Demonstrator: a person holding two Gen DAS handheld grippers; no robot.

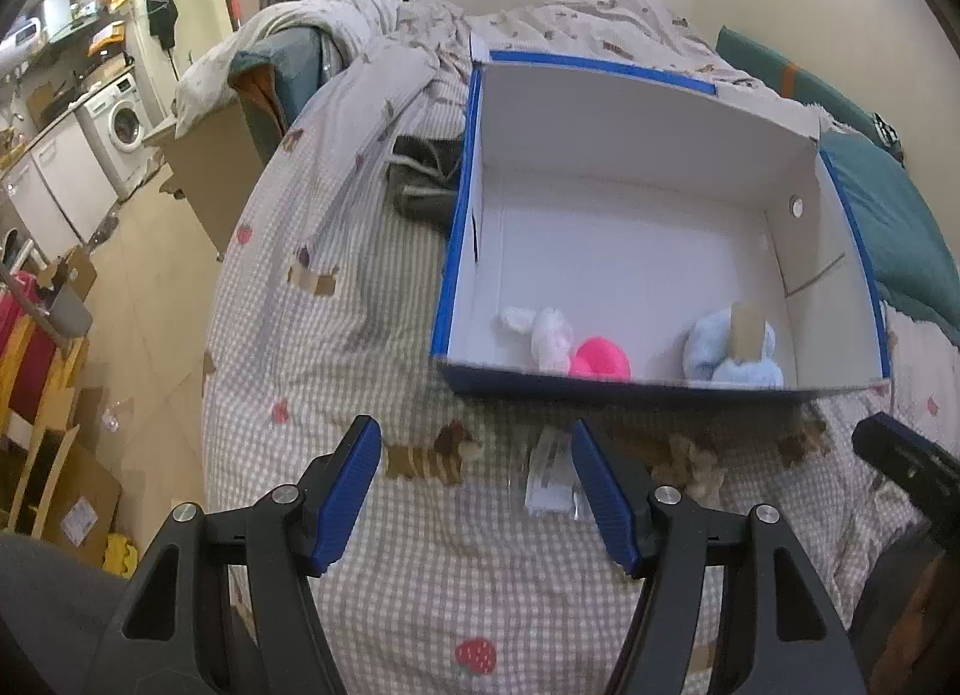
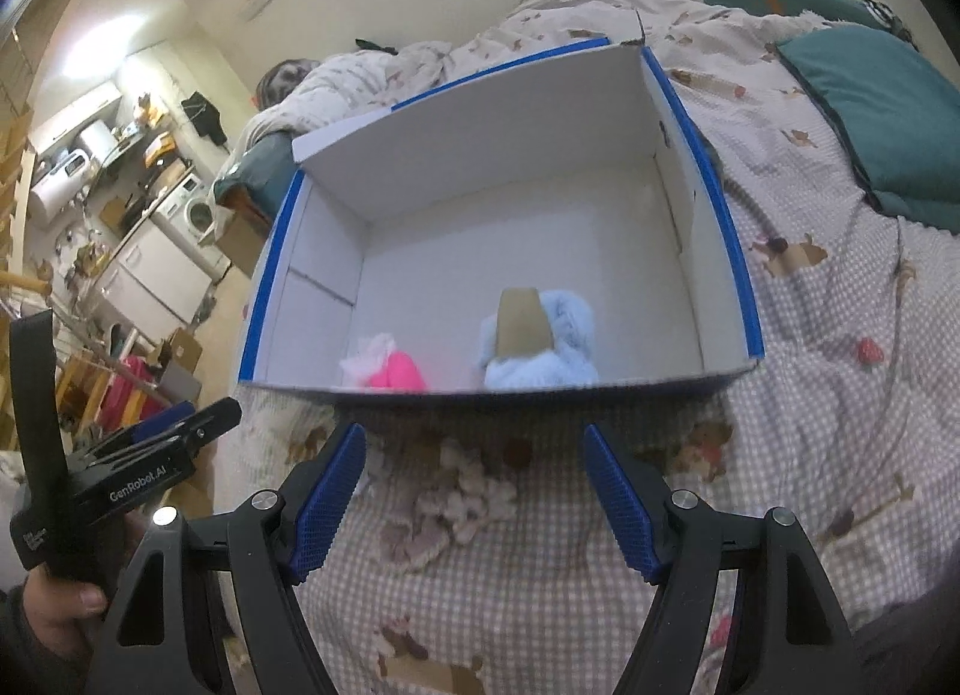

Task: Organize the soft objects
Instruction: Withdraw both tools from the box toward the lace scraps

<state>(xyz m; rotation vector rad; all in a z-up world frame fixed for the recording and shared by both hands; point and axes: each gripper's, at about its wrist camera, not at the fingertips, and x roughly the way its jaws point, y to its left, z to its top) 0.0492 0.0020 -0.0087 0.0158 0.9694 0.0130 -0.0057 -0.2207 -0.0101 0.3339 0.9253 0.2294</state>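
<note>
Checked bedding carries our box (image 2: 714, 251), where a white-pink toy (image 1: 564, 344) and a blue toy (image 2: 540, 347) already lie. One beige toy (image 2: 456, 506) remains on the bed by our right gripper (image 2: 474, 503); both it and the left gripper (image 1: 474, 491) are spread, empty.

My box (image 2: 336, 299) is smooth matt white cardboard; the socks (image 2: 543, 365) inside look fluffy. Ribbed blue pads (image 2: 327, 491) line my matt black plastic fingers over a woven checked quilt (image 2: 810, 407).
</note>
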